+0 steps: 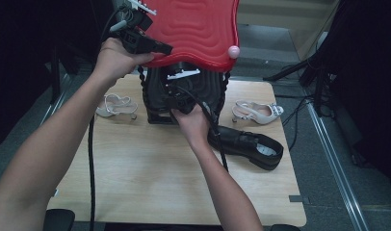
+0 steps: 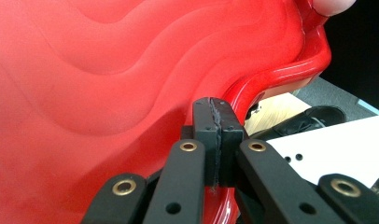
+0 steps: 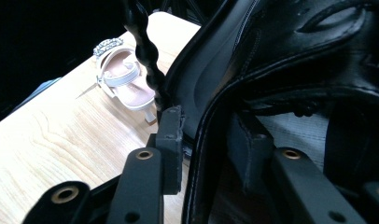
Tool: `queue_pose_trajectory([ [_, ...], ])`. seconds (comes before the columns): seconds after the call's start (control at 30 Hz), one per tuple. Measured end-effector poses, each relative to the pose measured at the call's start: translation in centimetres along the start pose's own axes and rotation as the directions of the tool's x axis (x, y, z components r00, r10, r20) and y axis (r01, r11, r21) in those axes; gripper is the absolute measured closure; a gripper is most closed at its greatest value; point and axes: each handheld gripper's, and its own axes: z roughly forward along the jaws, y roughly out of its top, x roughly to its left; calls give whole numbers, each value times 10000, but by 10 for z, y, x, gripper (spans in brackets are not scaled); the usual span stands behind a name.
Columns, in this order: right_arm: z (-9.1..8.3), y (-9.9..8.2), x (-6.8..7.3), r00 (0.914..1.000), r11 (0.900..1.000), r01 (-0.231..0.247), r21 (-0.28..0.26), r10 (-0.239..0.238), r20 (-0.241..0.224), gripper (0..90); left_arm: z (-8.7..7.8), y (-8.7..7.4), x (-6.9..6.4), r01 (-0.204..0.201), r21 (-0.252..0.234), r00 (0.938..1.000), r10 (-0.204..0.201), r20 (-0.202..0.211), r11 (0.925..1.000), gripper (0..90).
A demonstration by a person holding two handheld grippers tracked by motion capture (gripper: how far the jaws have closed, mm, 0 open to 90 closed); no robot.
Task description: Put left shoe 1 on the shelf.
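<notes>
Tabletop [image 1: 150,187]: light wood, seen from above; its near half is bare.

Red lid [image 1: 198,29]: a glossy moulded shell with a wavy relief, raised above the far edge of the tabletop and tilted up toward the camera. A pale pink knob [image 1: 233,51] sits at its right corner.

Black bag [image 1: 184,94]: stands at the far edge of the tabletop, near the middle, directly beneath the red lid. A twisted black handle [image 3: 145,56] rises along its side.

Black shoe [image 1: 249,147]: lies on its sole near the right edge of the tabletop, just beside the person's right hand [image 1: 193,126].

Pale sandals: one [image 1: 117,107] near the far left corner, left of the bag; the other [image 1: 257,112] near the far right corner, beyond the black shoe.

Left tool [image 2: 218,140]: held at the left rim of the red lid. In the left gripper view its two pads meet face to face with no gap, and the lid's rim lies just behind them; whether any of the rim is pinched cannot be told.

Right tool [image 3: 211,154]: at the front of the bag, low down. In the right gripper view the jaws stand partly apart, one on each side of the bag's black wall edge, with a gap at each pad, so nothing is gripped.
</notes>
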Motion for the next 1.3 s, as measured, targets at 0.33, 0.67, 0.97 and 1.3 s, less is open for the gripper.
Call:
queue_pose_trajectory([
  [0.33,-20,-2,0,10000,9997,16,-240,-18,-78,704,1,0,-1,-80,58,9998,80,-154,10000,900],
  [0.67,-48,-16,3,9968,9998,142,-142,-153,-782,900,1,0,-1,-72,99,9997,75,-247,9999,900],
  [0.97,-65,-42,11,9901,9977,577,-364,-619,-1262,900,1,0,-1,-22,107,9998,24,-198,9999,900],
  [1.3,-55,-77,4,9882,9935,1141,-10,-1136,-1024,900,1,-1,-1,-5,-33,9997,5,-231,10000,900],
])
